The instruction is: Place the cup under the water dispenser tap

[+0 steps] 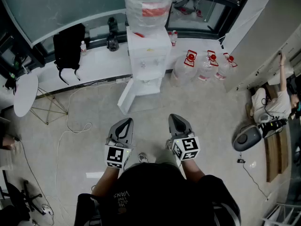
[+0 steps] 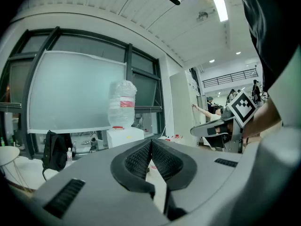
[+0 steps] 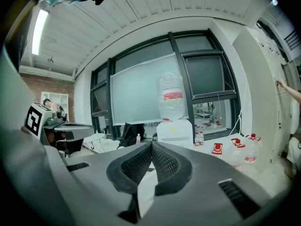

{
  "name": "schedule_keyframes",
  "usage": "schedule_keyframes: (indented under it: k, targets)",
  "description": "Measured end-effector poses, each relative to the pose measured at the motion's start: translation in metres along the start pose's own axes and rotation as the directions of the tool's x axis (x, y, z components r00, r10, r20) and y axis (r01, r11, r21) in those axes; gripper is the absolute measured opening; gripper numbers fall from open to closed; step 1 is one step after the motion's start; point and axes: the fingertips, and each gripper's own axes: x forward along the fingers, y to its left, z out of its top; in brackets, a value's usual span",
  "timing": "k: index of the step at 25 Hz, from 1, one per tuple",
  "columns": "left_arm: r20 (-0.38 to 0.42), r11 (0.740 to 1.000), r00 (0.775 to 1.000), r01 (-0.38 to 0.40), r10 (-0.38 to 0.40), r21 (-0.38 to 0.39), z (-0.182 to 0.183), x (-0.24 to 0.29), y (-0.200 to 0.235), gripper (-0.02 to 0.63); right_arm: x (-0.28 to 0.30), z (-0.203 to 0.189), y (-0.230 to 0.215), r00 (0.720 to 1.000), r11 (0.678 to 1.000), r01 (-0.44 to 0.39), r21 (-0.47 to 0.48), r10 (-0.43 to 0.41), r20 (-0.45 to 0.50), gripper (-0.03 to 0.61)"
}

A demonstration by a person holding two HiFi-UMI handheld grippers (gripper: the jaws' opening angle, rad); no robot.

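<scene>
Against the window ledge across the pale floor, the white box-shaped water dispenser (image 1: 146, 55) stands with a clear plastic bottle (image 1: 148, 6) on top, well apart from both grippers. The left gripper (image 1: 124, 125) and the right gripper (image 1: 178, 121) are level and side by side near the person's body. Each has its jaws pressed together with nothing between them. I cannot pick out the cup in any view. Clear red-labelled water jugs (image 1: 202, 65) sit on the floor just right of the dispenser.

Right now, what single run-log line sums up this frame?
left gripper: shut, empty | right gripper: shut, empty | water dispenser: ahead, not yet reached | cup: none visible
</scene>
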Motion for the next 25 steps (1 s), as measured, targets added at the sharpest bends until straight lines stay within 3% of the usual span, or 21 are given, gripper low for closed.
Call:
schedule_keyframes:
  k: [5,25]
  targets:
    - [0.002,1.000,1.000,0.001,-0.001,-0.003,-0.001,0.006,0.004,0.018,0.007,0.009,0.005,0.998,0.999,-0.037,-0.014,0.037,0.042,0.044]
    - [-0.017,0.999,1.000,0.025,-0.026,-0.030,-0.025,0.049,0.023,0.018,0.055,-0.007,-0.026,1.000,1.000,-0.016,0.025,0.016,0.001,0.044]
